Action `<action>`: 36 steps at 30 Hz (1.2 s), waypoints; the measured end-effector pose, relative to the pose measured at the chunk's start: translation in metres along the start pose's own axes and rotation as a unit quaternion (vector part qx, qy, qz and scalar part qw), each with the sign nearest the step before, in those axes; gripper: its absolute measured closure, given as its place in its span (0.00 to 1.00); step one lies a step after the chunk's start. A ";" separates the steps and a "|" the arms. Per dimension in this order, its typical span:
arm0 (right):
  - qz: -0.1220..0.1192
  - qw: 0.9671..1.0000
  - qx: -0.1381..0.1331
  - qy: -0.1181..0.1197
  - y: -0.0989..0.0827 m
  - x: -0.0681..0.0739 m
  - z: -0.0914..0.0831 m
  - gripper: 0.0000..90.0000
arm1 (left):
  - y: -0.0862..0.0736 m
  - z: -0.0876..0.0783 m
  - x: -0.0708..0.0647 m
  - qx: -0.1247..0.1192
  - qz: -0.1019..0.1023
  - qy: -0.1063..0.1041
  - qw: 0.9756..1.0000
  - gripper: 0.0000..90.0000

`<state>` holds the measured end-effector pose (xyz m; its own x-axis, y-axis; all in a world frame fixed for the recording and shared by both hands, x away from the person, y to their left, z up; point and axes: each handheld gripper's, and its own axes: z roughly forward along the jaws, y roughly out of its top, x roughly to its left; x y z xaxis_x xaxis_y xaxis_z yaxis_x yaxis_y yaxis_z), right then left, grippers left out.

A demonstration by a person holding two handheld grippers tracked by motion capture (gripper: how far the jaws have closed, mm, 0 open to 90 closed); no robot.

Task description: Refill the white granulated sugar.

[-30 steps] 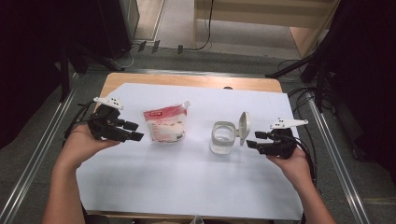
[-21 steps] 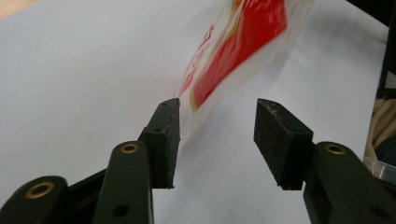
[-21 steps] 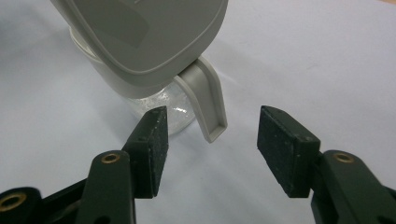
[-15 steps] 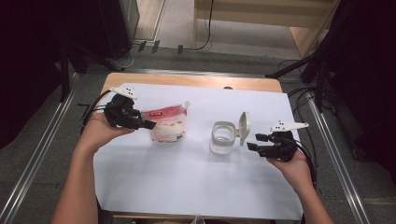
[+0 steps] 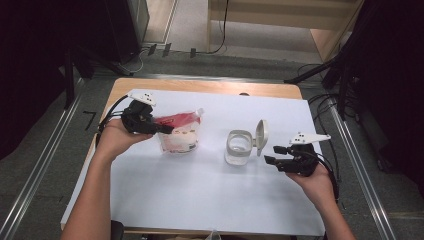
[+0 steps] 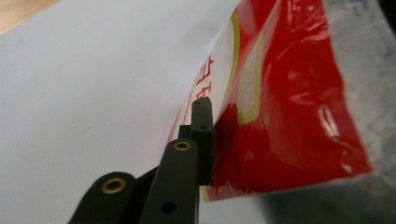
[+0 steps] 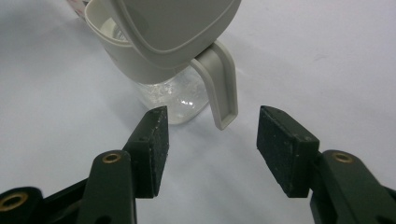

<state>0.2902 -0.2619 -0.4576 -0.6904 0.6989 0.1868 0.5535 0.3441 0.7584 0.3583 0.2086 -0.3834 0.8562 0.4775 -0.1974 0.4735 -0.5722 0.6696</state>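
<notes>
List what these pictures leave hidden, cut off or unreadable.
- Pouch print: left gripper view, cut by the top edge and half covered by the left gripper; unreadable.
- Pouch contents: high view, too small.
- Jar interior: right gripper view, its lid covers it.
- Lid top: cut off by the frame edge.

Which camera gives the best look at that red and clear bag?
The high view: it shows the whole bag on the white sheet, its red top pinched by the left hand-held gripper. The left gripper view shows just a close-up of that red edge.
</notes>
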 end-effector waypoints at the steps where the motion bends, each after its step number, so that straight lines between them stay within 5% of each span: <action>1: -0.001 1.000 0.001 0.001 0.000 0.000 0.000 0.49 | 0.001 0.000 -0.001 0.000 -0.005 0.004 1.000 0.95; 9: -0.007 1.000 -0.005 0.015 0.003 0.006 -0.001 0.54 | 0.010 0.003 -0.004 0.009 -0.054 0.001 0.998 1.00; 13: -0.010 1.000 -0.004 0.025 0.003 0.010 -0.005 0.56 | 0.017 0.004 -0.008 0.012 -0.094 -0.001 0.996 1.00; 25: -0.040 0.997 -0.005 0.069 0.003 0.047 -0.018 0.60 | 0.033 -0.006 -0.024 0.007 -0.113 -0.015 0.994 1.00; 36: -0.078 0.991 -0.014 0.109 0.018 0.088 0.000 0.59 | 0.051 -0.015 -0.046 -0.001 -0.094 -0.018 0.995 1.00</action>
<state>0.2391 -0.1940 -0.4280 -0.8520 0.4860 0.1948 0.4221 0.4175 0.8047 0.3395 0.1677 -0.3293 0.7599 0.5513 -0.3444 0.6252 -0.4747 0.6195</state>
